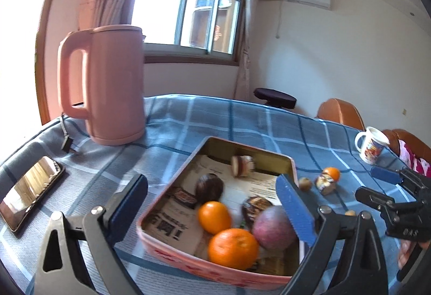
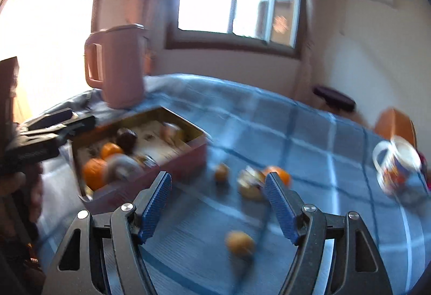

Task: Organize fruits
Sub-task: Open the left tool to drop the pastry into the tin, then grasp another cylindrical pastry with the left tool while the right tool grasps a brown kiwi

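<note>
Checked blue cloth (image 1: 221, 120) covers the surface, under a window (image 1: 188, 7) in a white-walled room. Pink kettle (image 1: 107, 85) stands behind the tin tray (image 1: 188, 254), a phone (image 1: 29, 195) at its left, a mug (image 1: 370, 145) far right. Two oranges (image 1: 233, 248), a purple fruit (image 1: 273, 226) and dark items lie in the tray; another orange (image 1: 332, 173) and small nuts (image 2: 239, 242) rest on the cloth beside it. The left claw (image 1: 215, 206) gapes wide over the tray, empty; the right claw (image 2: 218, 206) hangs open above the loose pieces.
</note>
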`<state>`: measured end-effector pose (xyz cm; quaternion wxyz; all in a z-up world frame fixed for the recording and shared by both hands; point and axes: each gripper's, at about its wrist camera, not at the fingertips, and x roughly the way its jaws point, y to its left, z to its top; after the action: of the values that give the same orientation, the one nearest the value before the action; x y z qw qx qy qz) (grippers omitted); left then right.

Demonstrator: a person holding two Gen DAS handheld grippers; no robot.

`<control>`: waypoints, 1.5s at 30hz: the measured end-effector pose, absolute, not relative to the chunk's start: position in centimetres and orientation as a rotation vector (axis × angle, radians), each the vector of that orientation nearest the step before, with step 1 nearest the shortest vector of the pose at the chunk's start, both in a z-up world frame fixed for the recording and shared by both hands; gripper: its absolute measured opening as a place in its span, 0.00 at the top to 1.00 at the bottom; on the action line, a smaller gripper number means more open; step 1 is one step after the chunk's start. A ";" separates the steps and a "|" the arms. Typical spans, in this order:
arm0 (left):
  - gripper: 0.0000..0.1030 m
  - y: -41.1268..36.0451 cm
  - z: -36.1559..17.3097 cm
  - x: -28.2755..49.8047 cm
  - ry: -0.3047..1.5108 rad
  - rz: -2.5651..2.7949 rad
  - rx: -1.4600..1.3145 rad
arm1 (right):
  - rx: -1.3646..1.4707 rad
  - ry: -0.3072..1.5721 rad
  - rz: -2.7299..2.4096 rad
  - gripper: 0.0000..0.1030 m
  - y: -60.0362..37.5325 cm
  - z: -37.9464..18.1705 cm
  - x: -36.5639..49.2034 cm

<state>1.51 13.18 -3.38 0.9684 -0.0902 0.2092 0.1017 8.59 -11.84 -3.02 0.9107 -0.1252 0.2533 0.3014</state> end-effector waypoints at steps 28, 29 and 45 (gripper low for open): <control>0.07 0.4 -3.4 9.2 0.592 -0.050 0.053 | -0.280 0.785 0.545 0.71 -14.5 -7.6 13.4; 0.08 -0.1 -3.6 9.9 0.609 -0.061 0.054 | -0.273 0.779 0.517 0.71 -15.0 -7.5 13.9; 0.41 -4.0 -7.4 18.4 0.817 -0.176 0.120 | -0.147 0.767 0.436 0.71 -18.1 -7.1 17.4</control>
<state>18.39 -3.97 -7.37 0.9122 0.0581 0.3965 -0.0855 17.43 -18.12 -7.06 0.9015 -0.0712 0.3710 0.2110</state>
